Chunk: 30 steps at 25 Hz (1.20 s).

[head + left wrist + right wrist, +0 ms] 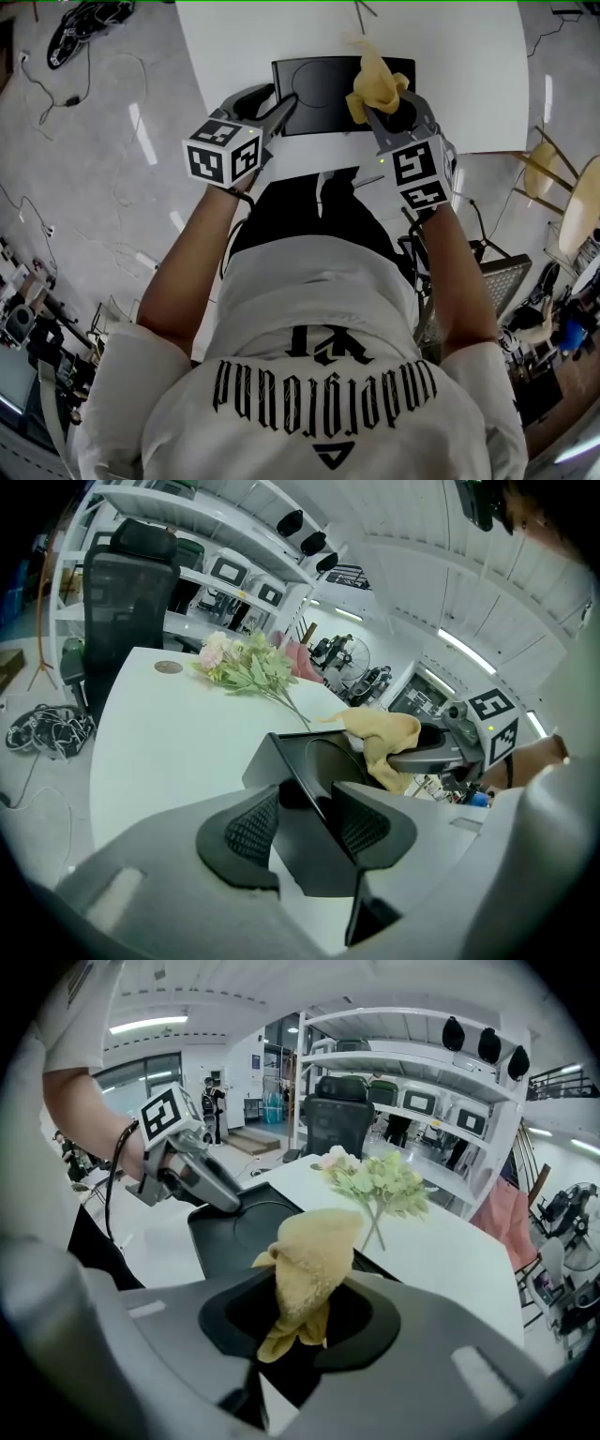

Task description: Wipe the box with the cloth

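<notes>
My left hand-held gripper (281, 108) clamps the near-left corner of the black box (319, 84); my right hand-held gripper (392, 117) pinches the yellow cloth (375, 84) over its right end, bare top lying leftward

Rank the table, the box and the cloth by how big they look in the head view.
Largest: the white table, spanning the top of the view.
Next: the black box.
Smallest: the yellow cloth, bunched up over the box.
</notes>
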### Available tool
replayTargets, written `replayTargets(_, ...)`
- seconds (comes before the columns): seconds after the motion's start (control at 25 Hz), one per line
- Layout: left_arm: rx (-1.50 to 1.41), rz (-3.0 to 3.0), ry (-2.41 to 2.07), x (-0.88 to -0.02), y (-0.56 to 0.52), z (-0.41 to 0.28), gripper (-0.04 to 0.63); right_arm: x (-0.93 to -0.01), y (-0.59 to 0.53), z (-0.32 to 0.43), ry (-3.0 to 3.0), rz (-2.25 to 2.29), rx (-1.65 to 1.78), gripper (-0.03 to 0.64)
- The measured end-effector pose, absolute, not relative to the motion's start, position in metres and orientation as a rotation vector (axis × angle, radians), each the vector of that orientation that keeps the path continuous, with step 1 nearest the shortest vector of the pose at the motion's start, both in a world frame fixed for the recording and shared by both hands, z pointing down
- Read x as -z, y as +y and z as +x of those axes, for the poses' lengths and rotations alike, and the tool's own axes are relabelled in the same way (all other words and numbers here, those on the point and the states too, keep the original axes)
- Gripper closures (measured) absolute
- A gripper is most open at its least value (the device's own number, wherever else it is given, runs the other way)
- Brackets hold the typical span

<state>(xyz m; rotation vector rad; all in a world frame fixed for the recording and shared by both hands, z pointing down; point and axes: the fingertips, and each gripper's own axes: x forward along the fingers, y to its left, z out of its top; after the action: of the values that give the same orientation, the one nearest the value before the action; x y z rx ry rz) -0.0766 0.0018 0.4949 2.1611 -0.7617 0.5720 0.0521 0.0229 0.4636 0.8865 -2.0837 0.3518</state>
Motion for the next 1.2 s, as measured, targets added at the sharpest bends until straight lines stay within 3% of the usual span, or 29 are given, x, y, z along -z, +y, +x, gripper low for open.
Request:
replayTargets(0.4, -0.574, 2.170, -0.780, -0.494, 0.002, -0.078, 0.405, -0.463, 0.101, 0.005, -2.183, 0.792, -0.417, 0.512)
replayTargets(0.92, -0.583, 2.169, -0.795, -0.496, 0.004, -0.079, 0.405, -0.518, 0.125, 0.133, -1.970, 1.035, -0.710, 0.512)
replayTargets(1.2, -0.584, 2.173, -0.801, -0.497, 0.005, -0.075, 0.406, -0.527, 0.123, 0.070, -2.038, 0.969, -0.843, 0.512)
